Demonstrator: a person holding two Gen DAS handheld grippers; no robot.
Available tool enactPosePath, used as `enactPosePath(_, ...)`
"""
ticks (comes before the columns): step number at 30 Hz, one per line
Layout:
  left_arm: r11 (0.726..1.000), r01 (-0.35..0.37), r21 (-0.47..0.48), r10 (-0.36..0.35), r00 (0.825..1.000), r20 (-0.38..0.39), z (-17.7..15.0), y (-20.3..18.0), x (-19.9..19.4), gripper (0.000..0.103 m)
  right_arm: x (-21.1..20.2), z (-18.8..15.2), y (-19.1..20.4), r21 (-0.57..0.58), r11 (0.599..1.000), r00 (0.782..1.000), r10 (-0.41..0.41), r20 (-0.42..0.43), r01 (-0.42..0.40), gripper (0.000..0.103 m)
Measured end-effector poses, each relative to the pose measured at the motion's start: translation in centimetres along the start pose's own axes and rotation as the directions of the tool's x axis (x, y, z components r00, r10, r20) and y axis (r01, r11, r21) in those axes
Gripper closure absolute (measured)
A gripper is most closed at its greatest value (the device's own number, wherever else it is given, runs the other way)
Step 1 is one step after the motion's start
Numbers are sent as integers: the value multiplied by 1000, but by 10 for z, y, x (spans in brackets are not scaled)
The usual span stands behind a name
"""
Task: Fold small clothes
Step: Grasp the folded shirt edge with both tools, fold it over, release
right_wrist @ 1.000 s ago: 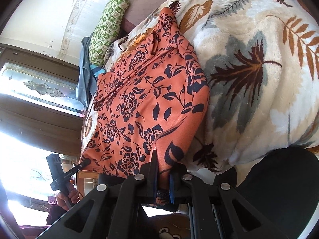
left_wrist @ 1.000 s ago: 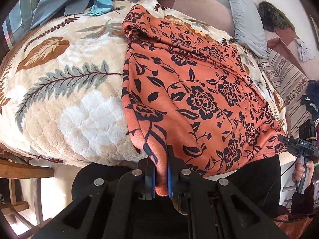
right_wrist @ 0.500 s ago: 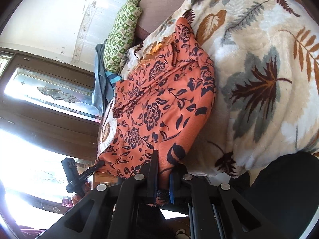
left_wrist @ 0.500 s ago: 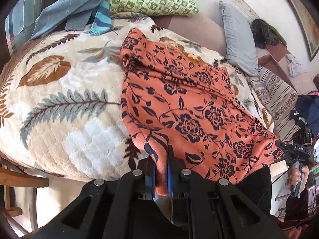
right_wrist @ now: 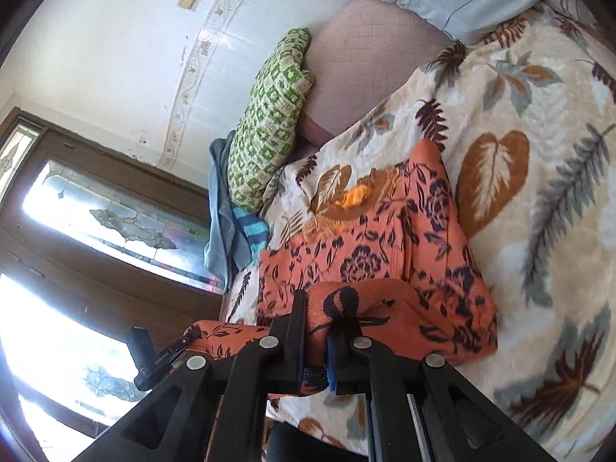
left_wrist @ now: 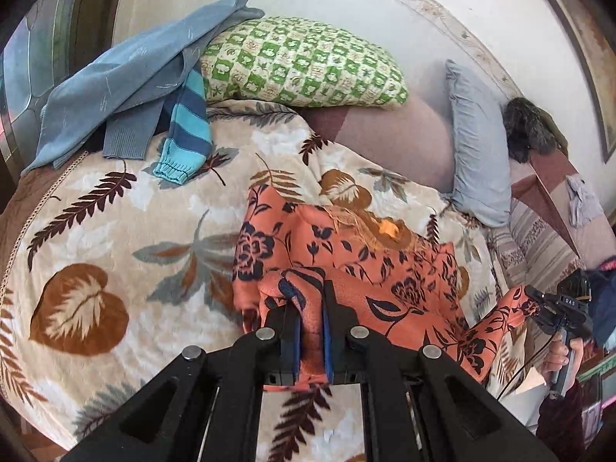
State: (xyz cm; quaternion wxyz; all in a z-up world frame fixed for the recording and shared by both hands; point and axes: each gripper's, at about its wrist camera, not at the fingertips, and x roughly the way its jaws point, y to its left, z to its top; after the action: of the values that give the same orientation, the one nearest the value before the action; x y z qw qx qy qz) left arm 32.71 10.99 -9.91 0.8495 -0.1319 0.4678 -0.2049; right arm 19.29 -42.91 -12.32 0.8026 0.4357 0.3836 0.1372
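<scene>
An orange garment with dark floral print (left_wrist: 346,258) lies on the leaf-patterned blanket (left_wrist: 115,231). Its near edge is lifted and carried over the rest, so the cloth is doubled. My left gripper (left_wrist: 311,308) is shut on one near corner of the garment. My right gripper (right_wrist: 316,327) is shut on the other near corner; the garment (right_wrist: 385,254) shows there too. The right gripper also shows at the right edge of the left wrist view (left_wrist: 539,304), and the left gripper low left in the right wrist view (right_wrist: 181,342).
A green checked pillow (left_wrist: 304,65) and blue clothes (left_wrist: 127,81) lie at the bed's head. A grey pillow (left_wrist: 477,146) lies on the right. A window (right_wrist: 96,211) is behind the bed's left side.
Both grippers have moved forward over the bed with the garment's near edge, folding it over towards the far end. The hanging part is now up on the blanket.
</scene>
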Motion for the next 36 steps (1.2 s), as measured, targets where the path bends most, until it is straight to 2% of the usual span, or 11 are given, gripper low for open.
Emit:
enactPosePath(5,996,-68,-58,65,997,-51,57,13,75,94,64,77,-39,127,991,999,-37,40,31,95)
enactPosePath(10,981,-160,-105,143,977,-157,74,34,153,91,108,113,-112,346,937,994,-75,73,45,85)
enactPosePath(13,972,-132,-192,106,984,-143,72,53,165,90,100,116,-155,454,891,984,-89,154,10,40)
enactPosePath(14,970,-109,-219,83,988,-128,72,57,164,90,90,115,-165,473,881,975,-84,207,-24,33)
enactPosePath(17,960,-32,-280,11,997,-75,71,66,150,89,57,114,-176,465,880,951,-60,302,-92,33)
enactPosePath(20,964,32,-264,-32,999,7,75,56,131,81,43,115,-141,291,956,962,-107,252,30,33)
enactPosePath(23,977,-37,-211,57,994,94,78,40,109,33,61,102,-80,11,980,971,-198,135,198,35)
enactPosePath(24,978,-49,-203,79,987,142,77,39,96,26,71,92,-61,-76,970,969,-222,105,230,36)
enactPosePath(28,976,-70,-206,113,972,205,58,35,64,20,134,52,-9,-305,921,960,-274,-59,244,49)
enactPosePath(33,981,-156,118,153,988,37,11,-12,96,18,231,3,6,-427,873,909,-353,-223,234,61)
enactPosePath(36,940,-249,233,263,964,-32,-12,-16,131,18,271,6,19,-476,834,901,-399,-174,278,61)
